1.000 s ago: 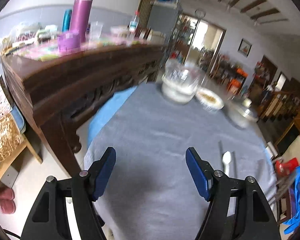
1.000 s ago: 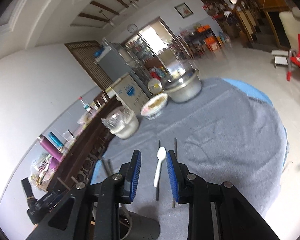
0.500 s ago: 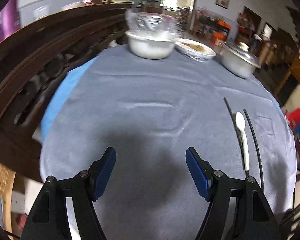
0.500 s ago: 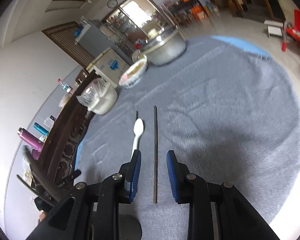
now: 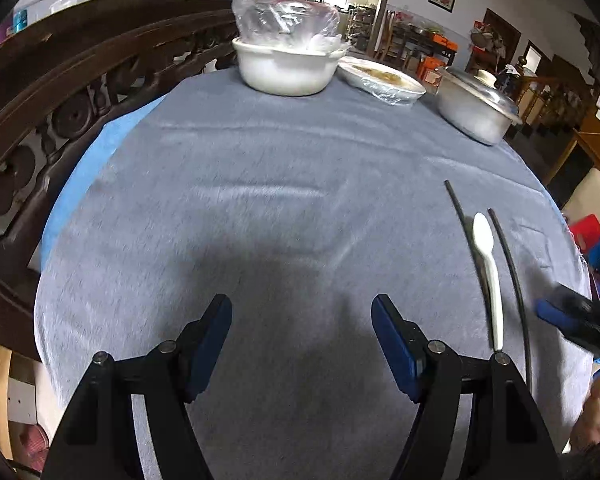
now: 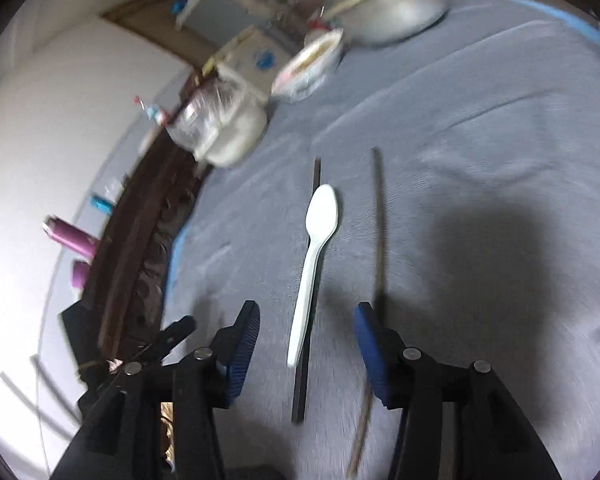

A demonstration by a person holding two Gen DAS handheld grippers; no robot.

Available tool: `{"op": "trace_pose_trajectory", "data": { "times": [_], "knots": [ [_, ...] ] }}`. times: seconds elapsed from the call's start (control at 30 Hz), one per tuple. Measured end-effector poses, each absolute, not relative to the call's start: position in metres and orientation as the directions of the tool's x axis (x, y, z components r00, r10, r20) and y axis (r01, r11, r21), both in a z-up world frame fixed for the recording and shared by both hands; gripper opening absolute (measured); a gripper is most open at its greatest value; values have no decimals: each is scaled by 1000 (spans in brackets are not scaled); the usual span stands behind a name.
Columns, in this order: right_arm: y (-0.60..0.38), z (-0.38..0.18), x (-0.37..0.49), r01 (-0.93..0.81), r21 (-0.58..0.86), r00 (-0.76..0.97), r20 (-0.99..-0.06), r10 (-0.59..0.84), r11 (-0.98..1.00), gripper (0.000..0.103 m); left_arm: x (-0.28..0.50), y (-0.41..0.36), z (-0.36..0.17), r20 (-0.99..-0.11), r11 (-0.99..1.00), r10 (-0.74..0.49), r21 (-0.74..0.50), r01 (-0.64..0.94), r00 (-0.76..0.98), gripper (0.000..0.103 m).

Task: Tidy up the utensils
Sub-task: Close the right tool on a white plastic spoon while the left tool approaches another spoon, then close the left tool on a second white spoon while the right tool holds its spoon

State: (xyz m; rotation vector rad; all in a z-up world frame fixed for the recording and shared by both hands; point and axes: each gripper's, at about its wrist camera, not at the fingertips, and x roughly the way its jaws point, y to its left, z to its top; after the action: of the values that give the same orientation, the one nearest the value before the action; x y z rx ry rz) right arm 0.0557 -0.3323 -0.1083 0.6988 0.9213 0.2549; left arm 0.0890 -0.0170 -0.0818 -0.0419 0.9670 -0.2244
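Left wrist view: the left gripper [image 5: 302, 340] is held spread and empty over bare grey tablecloth [image 5: 260, 184]. The white spoon [image 5: 487, 272] is seen well to its right, lying between two dark chopsticks [image 5: 466, 224].

Right wrist view: the right gripper [image 6: 306, 344] has just been opening, its jaws spread, nothing pinched. The spoon's handle end lies just ahead, between the jaws. The spoon is best approached squarely and closed on at the handle alone, so that the chopstick beside it is not caught.
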Motion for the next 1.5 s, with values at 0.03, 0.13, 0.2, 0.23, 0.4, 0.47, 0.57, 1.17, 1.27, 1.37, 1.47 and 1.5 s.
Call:
{"op": "trace_pose_trajectory", "data": {
  "times": [0.03, 0.13, 0.2, 0.23, 0.4, 0.47, 0.57, 1.17, 1.27, 1.37, 1.47, 1.5],
  "knots": [
    [-326, -112, 67, 92, 629, 571, -669, 477, 772, 52, 88, -16, -82, -811, 976, -207, -136, 169, 547, 73],
    [-309, -115, 92, 87, 567, 533, -721, 443, 819, 46, 83, -11, -80, -806, 975, -217, -149, 166, 550, 73],
    [-299, -112, 102, 77, 509, 518, -755, 402, 857, 43, 80, -9, -77, -802, 973, -224, -158, 166, 554, 73],
    [-295, -111, 105, 79, 479, 505, -776, 379, 874, 36, 79, -8, -77, -801, 973, -227, -160, 168, 554, 73],
    [-284, -109, 114, 65, 385, 475, -823, 310, 921, 13, 79, -6, -75, -795, 969, -245, -177, 173, 555, 73],
    [-287, -106, 112, 55, 390, 488, -813, 317, 919, 10, 79, -5, -75, -793, 967, -251, -185, 174, 555, 73],
    [-288, -84, 101, -68, 563, 555, -664, 500, 823, 5, 77, -3, -72, -787, 966, -258, -191, 176, 560, 73],
    [-316, -94, 100, -62, 714, 623, -519, 586, 698, 51, 102, -13, -83, -808, 973, -224, -154, 171, 546, 73],
    [-303, -97, 113, -81, 678, 576, -566, 589, 731, 33, 109, -25, -82, -808, 971, -230, -152, 186, 542, 73],
    [-289, -97, 122, -94, 595, 551, -636, 540, 798, 32, 118, -42, -84, -813, 967, -239, -150, 206, 530, 73],
    [-274, -102, 136, -128, 536, 503, -690, 520, 834, 30, 125, -55, -92, -830, 968, -225, -130, 216, 510, 73],
    [-269, -106, 142, -132, 519, 469, -718, 514, 845, 24, 126, -58, -94, -832, 967, -225, -129, 219, 506, 73]
  ]
}}
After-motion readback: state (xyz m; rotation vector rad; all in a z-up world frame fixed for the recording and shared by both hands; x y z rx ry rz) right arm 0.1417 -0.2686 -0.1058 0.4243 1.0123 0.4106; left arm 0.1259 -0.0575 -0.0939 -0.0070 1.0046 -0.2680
